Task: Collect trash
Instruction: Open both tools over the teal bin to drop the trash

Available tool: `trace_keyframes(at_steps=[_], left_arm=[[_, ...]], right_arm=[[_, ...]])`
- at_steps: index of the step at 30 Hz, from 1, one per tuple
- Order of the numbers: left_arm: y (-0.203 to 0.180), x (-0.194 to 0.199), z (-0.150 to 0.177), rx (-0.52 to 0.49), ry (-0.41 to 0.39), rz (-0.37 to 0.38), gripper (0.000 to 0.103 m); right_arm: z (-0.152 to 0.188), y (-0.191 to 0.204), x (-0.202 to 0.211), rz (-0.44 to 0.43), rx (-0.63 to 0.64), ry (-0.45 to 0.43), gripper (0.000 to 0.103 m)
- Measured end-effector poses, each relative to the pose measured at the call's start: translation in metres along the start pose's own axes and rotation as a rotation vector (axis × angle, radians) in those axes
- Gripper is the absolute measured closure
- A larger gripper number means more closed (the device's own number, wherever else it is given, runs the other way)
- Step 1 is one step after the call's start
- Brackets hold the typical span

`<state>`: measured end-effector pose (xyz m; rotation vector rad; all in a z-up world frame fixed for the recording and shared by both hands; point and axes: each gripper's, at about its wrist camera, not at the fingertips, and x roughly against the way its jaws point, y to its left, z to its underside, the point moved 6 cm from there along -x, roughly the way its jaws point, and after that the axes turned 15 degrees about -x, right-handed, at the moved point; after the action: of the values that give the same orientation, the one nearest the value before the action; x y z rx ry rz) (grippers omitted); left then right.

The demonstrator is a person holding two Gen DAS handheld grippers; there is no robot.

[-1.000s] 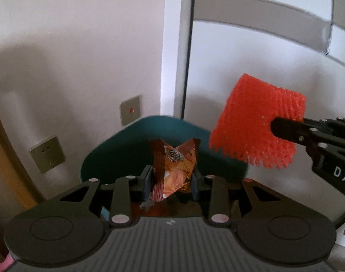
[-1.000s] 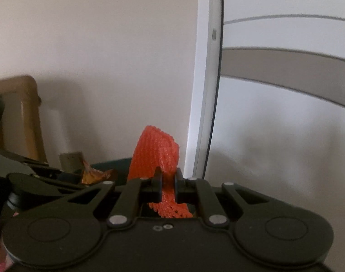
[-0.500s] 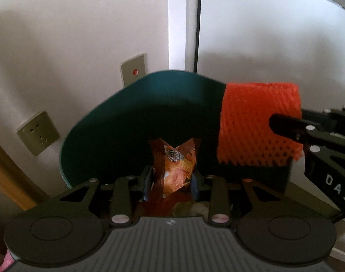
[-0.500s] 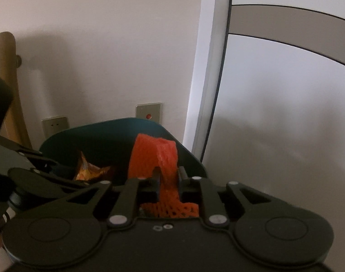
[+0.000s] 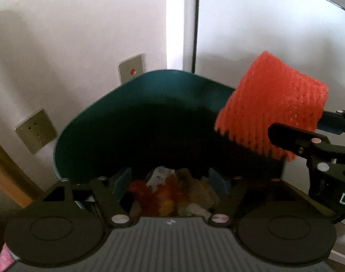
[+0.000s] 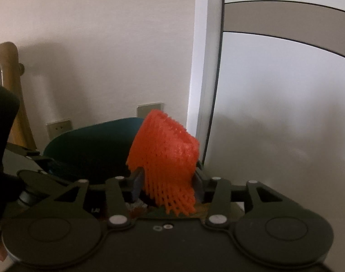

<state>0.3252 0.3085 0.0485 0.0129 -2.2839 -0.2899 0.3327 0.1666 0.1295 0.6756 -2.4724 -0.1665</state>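
Observation:
A dark teal bin (image 5: 149,104) stands against the wall, below both grippers. My left gripper (image 5: 170,181) hangs over its mouth with its jaws opening wide and no pad touching anything. Below it an orange snack wrapper (image 5: 158,195) lies blurred among other scraps inside the bin. At the right an orange foam net (image 5: 270,111) sits tilted between the fingers of my right gripper (image 5: 297,124). In the right wrist view the net (image 6: 165,158) has sprung out wide between the fingers. The right gripper (image 6: 167,181) has its jaws opening and looks loose on the net.
Two metal socket plates (image 5: 36,131) and a small switch plate (image 5: 130,68) are on the wall behind the bin. A white door frame (image 5: 181,22) rises behind its far rim. Wooden furniture (image 6: 11,90) stands at the left, by the bin (image 6: 93,145).
Both grippers came down over the bin. The left jaws spread and the snack wrapper dropped into the bin. The right jaws widened and the squeezed foam net puffed out and tilted.

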Motion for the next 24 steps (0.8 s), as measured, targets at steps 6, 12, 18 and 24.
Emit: trace_keyframes(at_steps=[6,12,18,24], left_arm=[[-0.006,0.011,-0.006,0.005,-0.005,-0.012,0.027],[-0.005,0.023,-0.01,0.014,-0.029,-0.039,0.027],[-0.022,0.056,-0.016,-0.025,-0.105,-0.012,0.027],[-0.066,0.08,-0.019,-0.095,-0.177,0.043,0.023]], right_arm=[[-0.005,-0.009,0.019,-0.027,-0.003,-0.024,0.05],[-0.01,-0.022,0.042,-0.049,-0.029,-0.061,0.048],[-0.001,-0.046,0.082,-0.071,0.028,-0.087,0.047],[0.024,-0.087,0.118,-0.065,0.012,-0.089,0.047]])
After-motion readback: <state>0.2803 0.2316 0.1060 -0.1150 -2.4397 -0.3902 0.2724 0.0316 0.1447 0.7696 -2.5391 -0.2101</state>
